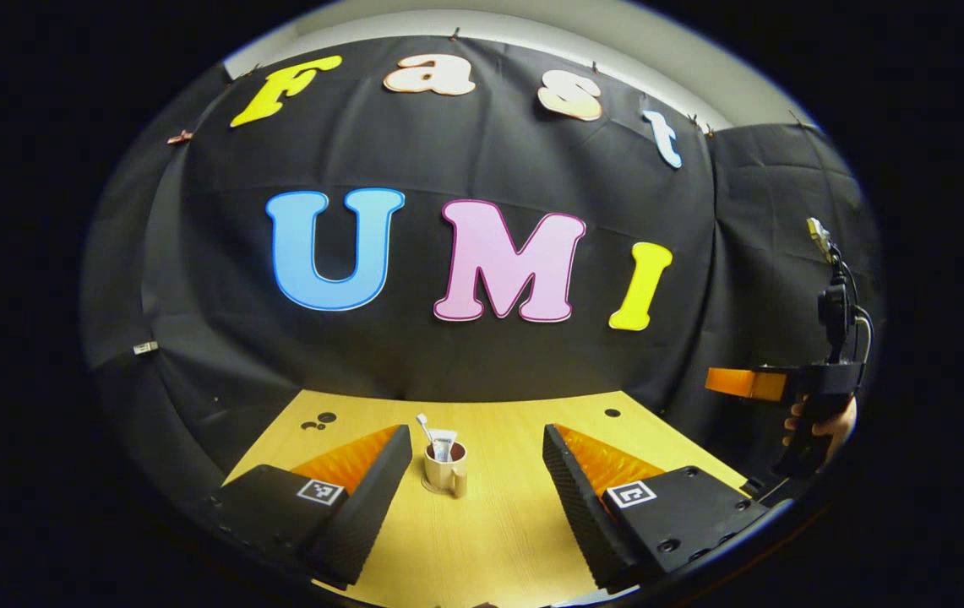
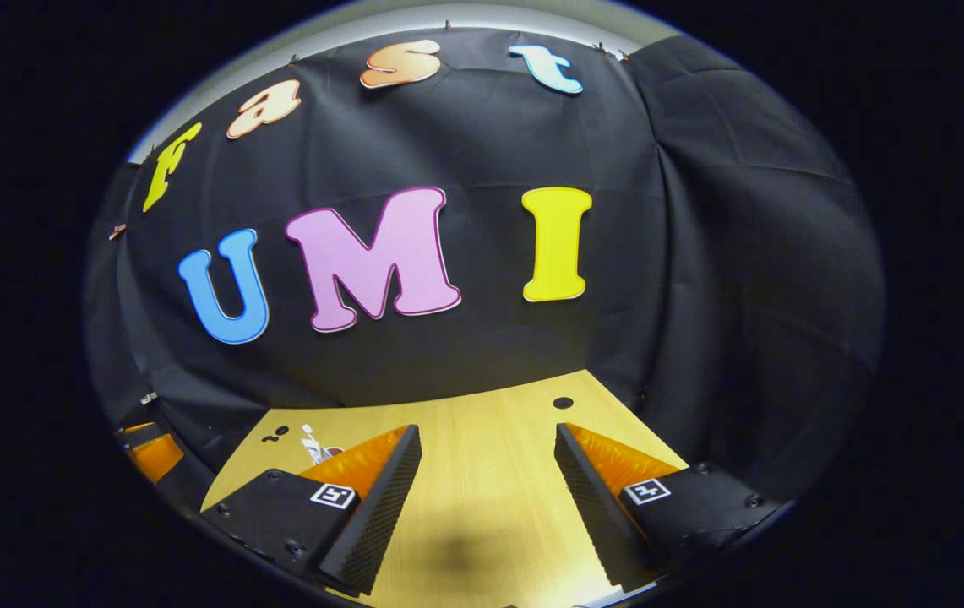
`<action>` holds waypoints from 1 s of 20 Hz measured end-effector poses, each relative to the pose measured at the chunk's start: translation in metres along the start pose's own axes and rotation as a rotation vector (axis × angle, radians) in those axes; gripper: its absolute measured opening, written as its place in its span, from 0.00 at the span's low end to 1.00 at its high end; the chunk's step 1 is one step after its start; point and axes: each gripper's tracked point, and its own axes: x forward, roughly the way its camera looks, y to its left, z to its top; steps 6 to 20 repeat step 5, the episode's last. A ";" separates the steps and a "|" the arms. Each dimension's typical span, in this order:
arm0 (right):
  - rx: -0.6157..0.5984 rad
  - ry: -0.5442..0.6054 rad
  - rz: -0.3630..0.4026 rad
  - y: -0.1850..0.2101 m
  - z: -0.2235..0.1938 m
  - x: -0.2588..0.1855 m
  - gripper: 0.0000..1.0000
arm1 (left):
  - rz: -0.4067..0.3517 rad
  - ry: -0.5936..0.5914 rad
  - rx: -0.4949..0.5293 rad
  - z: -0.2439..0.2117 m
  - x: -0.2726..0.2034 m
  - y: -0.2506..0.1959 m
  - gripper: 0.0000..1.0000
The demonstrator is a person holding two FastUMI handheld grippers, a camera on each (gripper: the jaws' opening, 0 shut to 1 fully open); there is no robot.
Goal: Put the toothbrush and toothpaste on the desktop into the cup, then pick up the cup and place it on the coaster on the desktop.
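Note:
A cream cup with a handle stands on the wooden desktop, in the middle and beyond my left gripper's fingertips. A white toothbrush and a toothpaste tube stick up out of it. A pale coaster rims the cup's foot. My left gripper is open, short of the cup and touching nothing. My right gripper is open over bare desktop. Behind its left finger peeks the toothbrush.
A hand holds the right gripper up at the far right of the left gripper view, off the desk's edge. Small dark holes mark the desktop near the black cloth wall. The left gripper shows at far left.

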 end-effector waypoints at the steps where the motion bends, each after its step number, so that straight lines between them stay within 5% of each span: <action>1: -0.024 -0.005 0.004 0.005 -0.005 -0.012 0.98 | 0.017 -0.009 -0.003 -0.005 -0.012 0.007 0.97; 5: -0.096 -0.017 0.009 0.023 -0.021 -0.057 0.98 | 0.111 -0.050 -0.004 -0.030 -0.057 0.039 0.97; 20: -0.096 -0.017 0.009 0.023 -0.021 -0.057 0.98 | 0.111 -0.050 -0.004 -0.030 -0.057 0.039 0.97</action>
